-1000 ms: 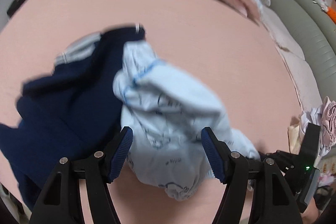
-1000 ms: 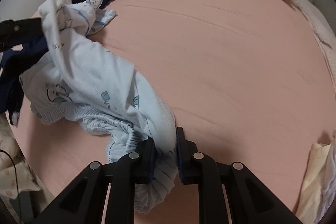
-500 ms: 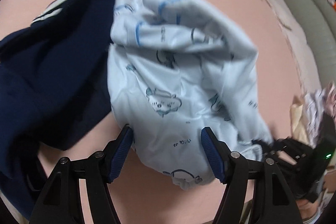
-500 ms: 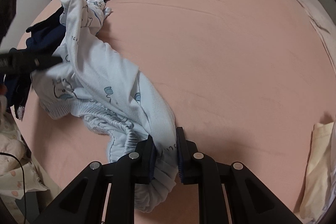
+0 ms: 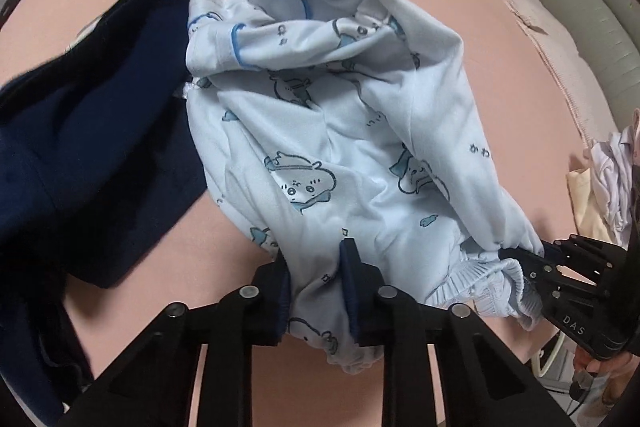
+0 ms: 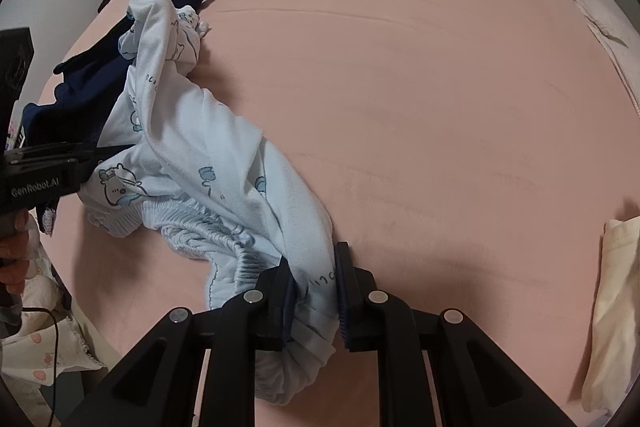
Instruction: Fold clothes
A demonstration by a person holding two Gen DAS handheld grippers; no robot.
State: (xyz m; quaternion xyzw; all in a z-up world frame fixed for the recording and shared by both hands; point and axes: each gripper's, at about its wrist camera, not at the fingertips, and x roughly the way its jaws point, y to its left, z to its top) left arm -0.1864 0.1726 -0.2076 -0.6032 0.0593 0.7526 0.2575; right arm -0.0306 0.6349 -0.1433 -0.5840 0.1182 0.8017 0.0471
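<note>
Pale-blue cartoon-printed cotton pyjama trousers (image 5: 352,131), crumpled, are now pinched between the closing left gripper (image 5: 316,291) jaws, open earlier; the right gripper (image 6: 316,291) stays clenched on the waistband.

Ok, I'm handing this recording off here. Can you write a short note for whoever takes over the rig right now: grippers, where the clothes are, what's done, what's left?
Left gripper: fingers closing on a bunch of the light blue pants near the waistband; cloth is between them.
Right gripper: shut on the same pants at the other end of the waistband.
Pants lie crumpled on the pink bed, partly over a navy garment at their left.
Done: both grips taken.
Left: lift and spread the pants flat, fold them, then probably the navy garment. More clothes wait at the bed's right edge.
</note>
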